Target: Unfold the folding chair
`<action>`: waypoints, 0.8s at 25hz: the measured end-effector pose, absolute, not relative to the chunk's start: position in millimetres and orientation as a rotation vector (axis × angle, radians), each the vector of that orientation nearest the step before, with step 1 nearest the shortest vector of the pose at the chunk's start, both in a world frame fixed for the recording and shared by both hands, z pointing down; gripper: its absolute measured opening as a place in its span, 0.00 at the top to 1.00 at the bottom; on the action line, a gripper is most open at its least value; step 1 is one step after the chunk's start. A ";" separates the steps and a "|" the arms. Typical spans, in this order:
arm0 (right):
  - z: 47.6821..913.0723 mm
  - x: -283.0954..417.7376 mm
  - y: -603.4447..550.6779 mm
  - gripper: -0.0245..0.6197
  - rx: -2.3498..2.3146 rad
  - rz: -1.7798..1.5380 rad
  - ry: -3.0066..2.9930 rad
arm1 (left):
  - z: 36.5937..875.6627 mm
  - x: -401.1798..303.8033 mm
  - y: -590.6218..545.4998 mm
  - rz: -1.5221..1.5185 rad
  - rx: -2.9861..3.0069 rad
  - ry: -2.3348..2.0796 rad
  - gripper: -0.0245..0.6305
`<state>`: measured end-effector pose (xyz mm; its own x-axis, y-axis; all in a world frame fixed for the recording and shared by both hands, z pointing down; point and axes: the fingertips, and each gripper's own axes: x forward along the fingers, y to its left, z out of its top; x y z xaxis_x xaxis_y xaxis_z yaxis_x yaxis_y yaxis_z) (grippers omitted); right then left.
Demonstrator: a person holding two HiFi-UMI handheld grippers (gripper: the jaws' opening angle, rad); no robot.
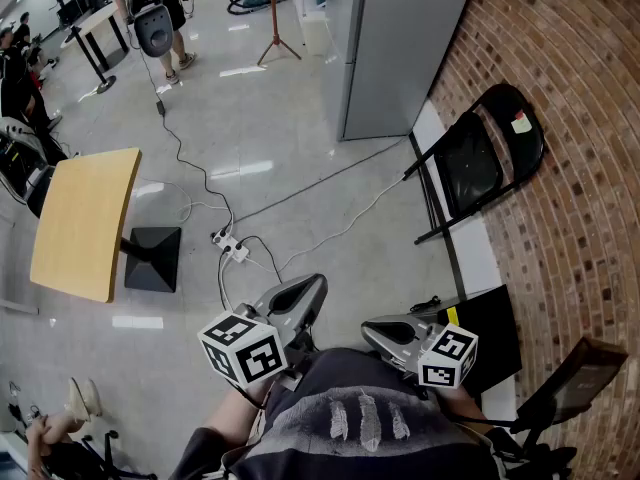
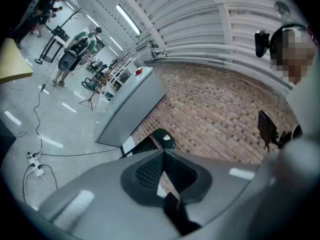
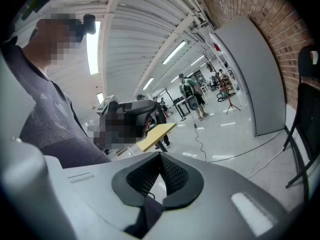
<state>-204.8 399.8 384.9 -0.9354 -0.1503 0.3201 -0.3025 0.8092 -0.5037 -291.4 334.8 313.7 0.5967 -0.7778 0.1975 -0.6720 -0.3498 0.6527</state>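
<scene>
A black folding chair (image 1: 478, 163) stands against the brick wall at the right, with a pale sticker on its backrest; whether it is fully opened out I cannot tell. It also shows past the left jaws (image 2: 161, 138) and at the right edge of the right gripper view (image 3: 304, 109). A flat black folded chair (image 1: 492, 336) with a yellow tag leans on the wall closer to me. My left gripper (image 1: 300, 294) and right gripper (image 1: 386, 332) hover near my body, both shut and empty, well short of either chair. In their own views the left gripper (image 2: 162, 153) and right gripper (image 3: 160, 156) have jaws pressed together.
A grey cabinet (image 1: 400, 38) stands beside the wall behind the chair. Cables and a power strip (image 1: 230, 244) cross the floor ahead. A wooden table (image 1: 85, 218) is at the left. A brown-seated chair (image 1: 580, 368) sits at the lower right. A person (image 1: 150, 8) stands far back.
</scene>
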 end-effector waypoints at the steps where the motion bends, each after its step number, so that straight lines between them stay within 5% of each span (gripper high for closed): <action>1: 386.4 -215.0 398.4 0.96 0.361 0.823 -2.724 | 315.2 -303.0 333.7 -0.190 2.112 -1.138 0.96; 9: 396.3 -276.0 392.1 0.96 0.412 0.817 -2.642 | 329.0 -376.0 326.7 -0.213 2.105 -1.117 0.96; 20: 388.4 -294.3 370.7 0.96 0.461 0.781 -2.688 | 325.6 -390.9 320.6 -0.208 2.092 -1.149 0.96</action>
<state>-294.3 370.7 388.4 -0.9022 -0.2180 0.3721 -0.3835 0.8004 -0.4608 -390.9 320.6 325.6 0.5878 -0.7854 0.1942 -0.6679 -0.3356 0.6643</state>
